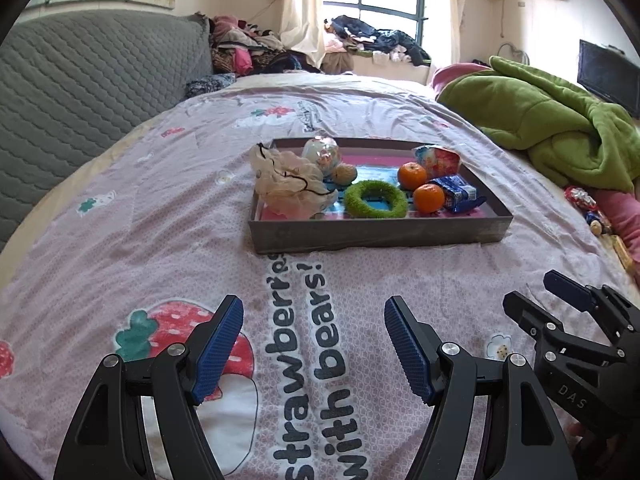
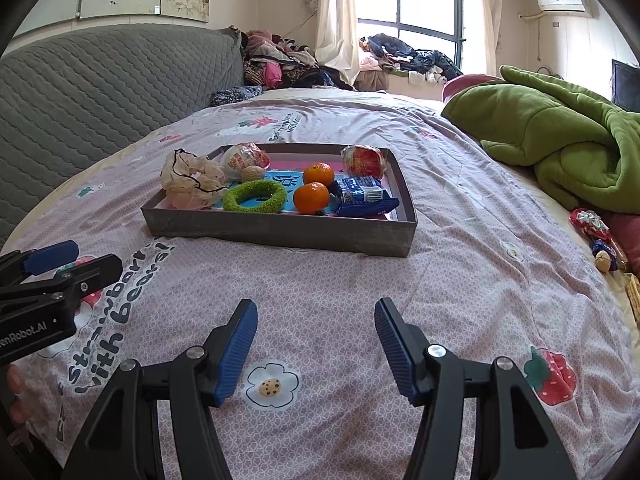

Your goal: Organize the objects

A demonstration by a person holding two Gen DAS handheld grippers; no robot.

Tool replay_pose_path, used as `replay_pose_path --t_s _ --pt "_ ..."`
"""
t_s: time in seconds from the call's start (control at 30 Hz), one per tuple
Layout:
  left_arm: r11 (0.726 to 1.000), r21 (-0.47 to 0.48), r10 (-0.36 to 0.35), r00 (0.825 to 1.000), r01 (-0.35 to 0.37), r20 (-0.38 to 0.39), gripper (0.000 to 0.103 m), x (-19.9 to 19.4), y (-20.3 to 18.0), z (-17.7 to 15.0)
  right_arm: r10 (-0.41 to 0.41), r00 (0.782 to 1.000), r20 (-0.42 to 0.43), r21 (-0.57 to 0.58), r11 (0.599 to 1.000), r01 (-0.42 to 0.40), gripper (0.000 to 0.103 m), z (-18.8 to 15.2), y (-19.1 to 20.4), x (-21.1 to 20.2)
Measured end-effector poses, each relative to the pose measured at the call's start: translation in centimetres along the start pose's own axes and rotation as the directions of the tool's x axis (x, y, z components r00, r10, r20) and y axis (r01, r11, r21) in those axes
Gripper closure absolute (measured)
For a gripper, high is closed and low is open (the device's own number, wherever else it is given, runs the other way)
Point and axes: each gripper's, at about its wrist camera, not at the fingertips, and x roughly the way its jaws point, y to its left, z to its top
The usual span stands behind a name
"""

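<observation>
- Our left tongs [image 1: 314, 346] hang released over the bed cover [image 1: 160, 240], blue pads spread apart with nothing between them, above the printed lettering.
- Our right tongs [image 2: 316, 346] are likewise released and empty, over a printed flower; each pair shows at the edge of the other's view.
- Well ahead of both, the grey tray [image 2: 280, 232] sits on the bed and holds the objects.
- In it, from the left: a cream mesh puff [image 2: 192, 180] at the left end, a green ring [image 2: 255, 197] beside it, two oranges [image 2: 311, 198] close together, and a blue packet [image 2: 362, 196] touching the nearer orange.
- Two wrapped balls [image 2: 362, 161] lie along the tray's far side.
- A green blanket [image 2: 560, 152] is heaped on the bed's right side, well apart from the tray.
</observation>
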Motion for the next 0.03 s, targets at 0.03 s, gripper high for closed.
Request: replay_pose_path --t_s 0.03 --pt "1.000 0.002 0.004 1.000 -0.004 0.004 0.028 -0.06 -0.04 0.01 0.002 1.000 0.001 0.000 1.000 -0.002 0.043 0.02 -0.01 0.01"
